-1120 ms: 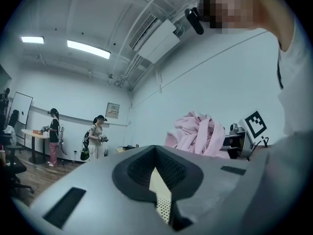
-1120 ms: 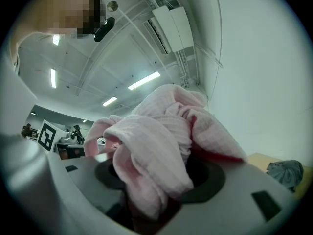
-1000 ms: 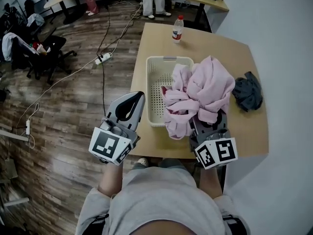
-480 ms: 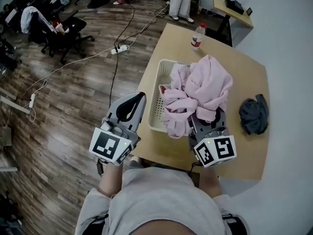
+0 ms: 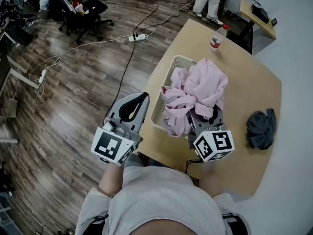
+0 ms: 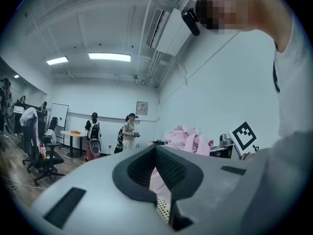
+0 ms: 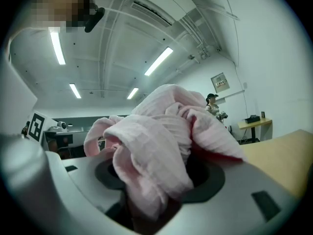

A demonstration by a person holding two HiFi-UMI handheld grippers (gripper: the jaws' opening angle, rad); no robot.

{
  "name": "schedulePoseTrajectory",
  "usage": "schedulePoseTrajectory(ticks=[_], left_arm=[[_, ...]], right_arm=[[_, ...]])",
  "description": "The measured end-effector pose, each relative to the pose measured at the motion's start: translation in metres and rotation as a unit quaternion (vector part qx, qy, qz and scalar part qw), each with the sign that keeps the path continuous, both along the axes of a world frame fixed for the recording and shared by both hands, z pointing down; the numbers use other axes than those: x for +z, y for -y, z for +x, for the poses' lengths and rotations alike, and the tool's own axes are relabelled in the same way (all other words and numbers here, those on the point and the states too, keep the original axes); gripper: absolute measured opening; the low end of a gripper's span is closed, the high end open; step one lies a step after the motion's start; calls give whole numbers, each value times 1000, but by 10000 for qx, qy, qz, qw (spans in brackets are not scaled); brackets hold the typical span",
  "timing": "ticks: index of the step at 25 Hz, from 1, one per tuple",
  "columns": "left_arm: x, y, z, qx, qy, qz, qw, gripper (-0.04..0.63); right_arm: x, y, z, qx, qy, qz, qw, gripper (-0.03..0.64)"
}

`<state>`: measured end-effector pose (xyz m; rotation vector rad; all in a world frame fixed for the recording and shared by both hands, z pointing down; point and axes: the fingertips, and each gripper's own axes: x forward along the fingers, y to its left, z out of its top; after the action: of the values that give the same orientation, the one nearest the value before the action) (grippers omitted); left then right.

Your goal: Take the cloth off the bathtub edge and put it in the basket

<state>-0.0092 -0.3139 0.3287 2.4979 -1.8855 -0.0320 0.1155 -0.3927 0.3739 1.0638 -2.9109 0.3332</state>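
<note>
Left hand-held gripper (image 5: 140, 102): jaws together, empty, beside the bench's (image 5: 244, 92) left edge.
Basket (image 5: 159, 112): just left of and below my load.
Cloth (image 5: 198, 89): pink bundle, raised over the basket's right side.
Right hand-held gripper (image 5: 204, 121): clamped on the cloth; I judge it nearer.

Pink cloth (image 5: 198, 94) now nearer basket (image 5: 161, 112)

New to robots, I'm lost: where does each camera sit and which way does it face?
Head view: on the head, facing steeply down at table, basket, cloth; shows torso, left tongs, right tongs.
Left gripper view: on left tongs, facing the room along shut jaws; shirt at right.
Right gripper view: on right tongs, facing along jaws clamped on cloth; head top left.
All share the cloth.
</note>
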Motion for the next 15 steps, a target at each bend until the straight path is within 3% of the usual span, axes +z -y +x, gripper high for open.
schedulePoseTrajectory(ticks=[7,15], left_arm=[[9,-1,-5,-249,20,-182,9995,-5],[22,-3,-14,-473,33,-383,9981,-4]], right_arm=[[55,21,-13,-218,-222,-929,9952,282],[120,37,-19,-277,-696,-1982,9773,282]])
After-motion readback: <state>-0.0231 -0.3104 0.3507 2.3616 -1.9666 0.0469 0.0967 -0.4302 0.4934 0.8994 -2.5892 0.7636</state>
